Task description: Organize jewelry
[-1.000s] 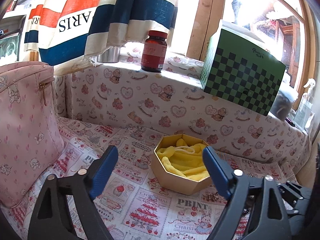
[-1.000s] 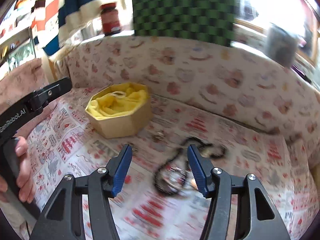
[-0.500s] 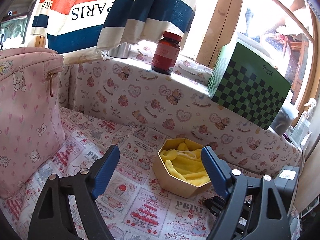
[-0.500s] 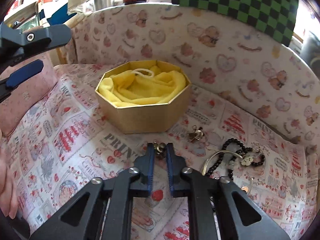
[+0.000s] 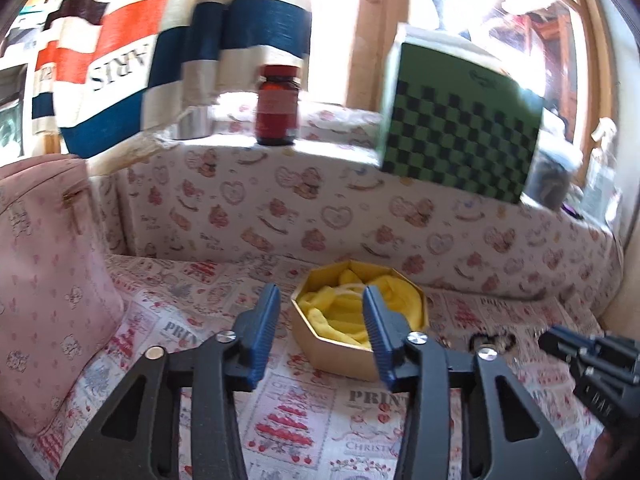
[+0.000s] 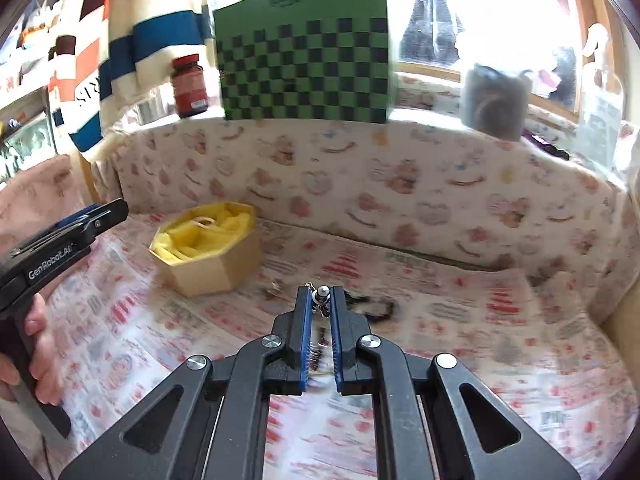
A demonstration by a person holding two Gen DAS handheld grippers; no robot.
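An octagonal gold box [image 5: 344, 354] lined with yellow cloth [image 5: 352, 304] sits on the printed cloth; it also shows in the right wrist view [image 6: 212, 268]. My right gripper [image 6: 320, 296] is shut on a small metal earring [image 6: 321, 293], lifted above the surface. A black bead bracelet [image 6: 376, 306] and another small metal piece [image 6: 276, 286] lie behind it. My left gripper [image 5: 320, 320] is open and empty, just in front of the box. The bracelet [image 5: 492, 340] shows blurred right of the box.
A pink bag [image 5: 48, 272] stands at the left. A padded cloth wall [image 5: 320, 200] backs the area, with a red jar [image 5: 277, 106] and a green checkered box [image 5: 460, 136] on the ledge. A striped curtain [image 5: 160, 60] hangs behind.
My right gripper closed on the earring and lifted it off the cloth. My left gripper's jaws narrowed and it moved closer to the box.
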